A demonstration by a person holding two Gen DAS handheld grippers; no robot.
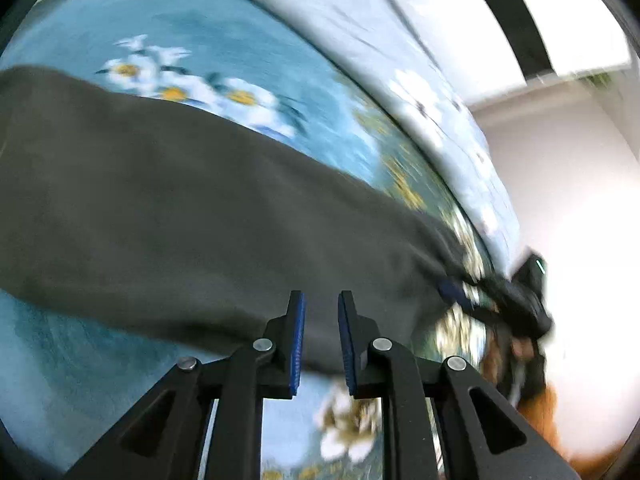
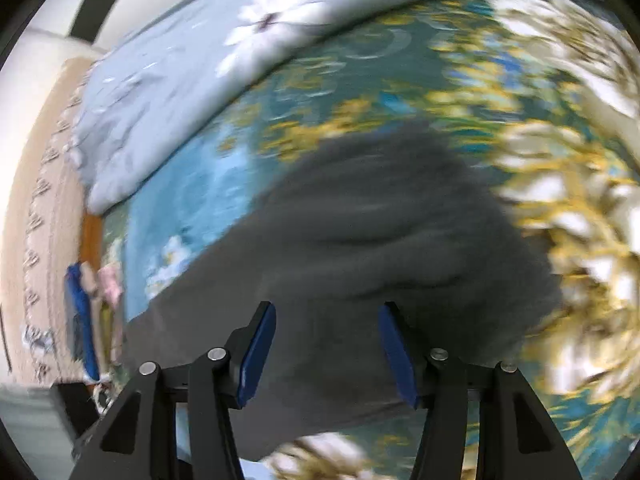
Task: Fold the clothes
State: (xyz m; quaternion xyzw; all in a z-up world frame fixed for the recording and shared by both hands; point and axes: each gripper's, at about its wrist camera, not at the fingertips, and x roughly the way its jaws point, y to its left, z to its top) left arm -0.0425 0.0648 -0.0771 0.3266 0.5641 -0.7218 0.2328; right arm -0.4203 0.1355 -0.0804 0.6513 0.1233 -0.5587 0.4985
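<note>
up close, the left gripper (image 1: 321, 340) has its jaws drawn narrow, a slim gap between the two blue pads, and the near hem of one dark grey garment (image 1: 168, 216) runs across that gap; whether the pads actually pinch the cloth cannot be told, since the frame is blurred. the right gripper (image 2: 327, 354) has its jaws spread wide, and the same dark grey garment (image 2: 360, 248) fills the space between and beyond them, its near edge lying just past the pad tips, with no pad touching it as far as the blur allows

outward from the left jaws, the garment stretches as one long band from the left side to the far right, where the right gripper (image 1: 524, 300) shows as a dark smear at its end. from the right wrist, the cloth lies in a rumpled mound with two or three soft creases

only one garment is in view. it rests on a bed sheet (image 1: 224, 40) printed teal with white and yellow flowers, and one pale blue quilt (image 2: 168, 92) with white flowers lies along the far side of the bed
</note>
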